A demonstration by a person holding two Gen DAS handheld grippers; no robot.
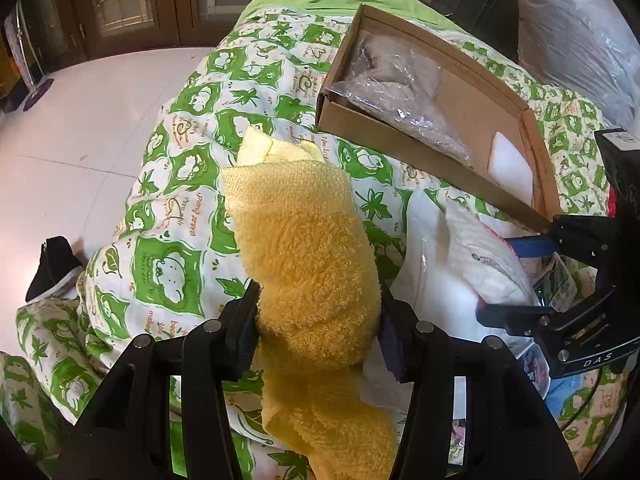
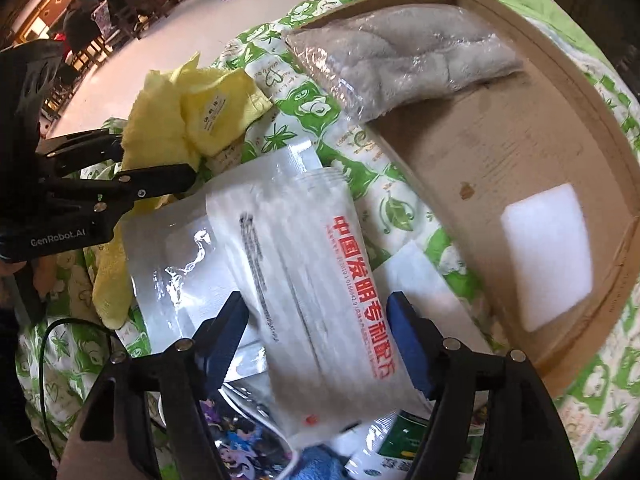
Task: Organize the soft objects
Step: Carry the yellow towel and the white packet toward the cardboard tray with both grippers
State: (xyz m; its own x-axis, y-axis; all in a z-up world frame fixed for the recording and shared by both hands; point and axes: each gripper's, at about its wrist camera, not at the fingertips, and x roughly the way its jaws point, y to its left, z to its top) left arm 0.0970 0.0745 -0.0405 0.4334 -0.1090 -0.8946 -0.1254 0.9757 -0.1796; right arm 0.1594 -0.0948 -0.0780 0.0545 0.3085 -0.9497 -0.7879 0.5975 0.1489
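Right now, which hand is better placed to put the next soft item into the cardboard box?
Left, probably. The left gripper is already shut on the yellow towel, so it only has to carry it to the cardboard box. The right gripper stands open over the white packet, gripping nothing.

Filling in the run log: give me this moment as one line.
left gripper: shut on yellow towel | right gripper: open over white packet | box: holds bagged grey cloth, white pad
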